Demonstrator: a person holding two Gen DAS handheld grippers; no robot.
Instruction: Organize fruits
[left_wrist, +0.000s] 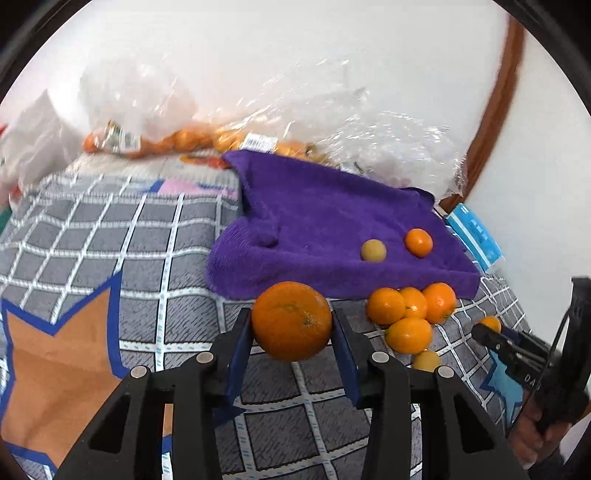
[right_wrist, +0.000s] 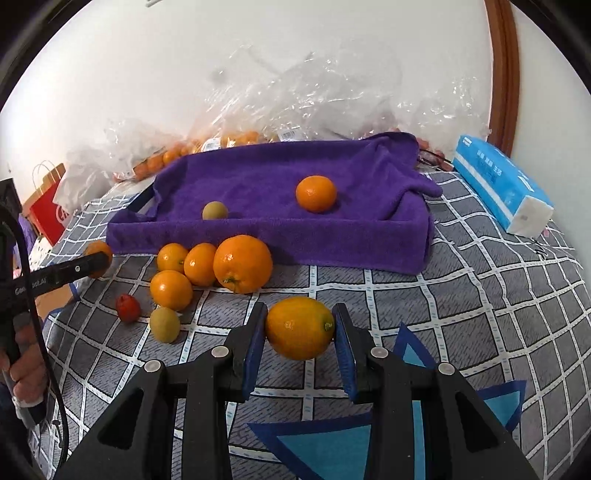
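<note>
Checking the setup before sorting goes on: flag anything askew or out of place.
The purple towel lies rumpled, its far right corner bunched up. One small red fruit sits among the loose oranges on the checked cover. Nothing looks spilled or damaged.

Two fruits (right_wrist: 316, 193) lie on the towel-lined tray (right_wrist: 280, 247), a cluster of oranges (right_wrist: 207, 266) before it, bagged fruit (right_wrist: 192, 147) behind.

Black left gripper (left_wrist: 292, 320); blue pads (left_wrist: 236, 354); silver screws; perhaps white lettering.
</note>
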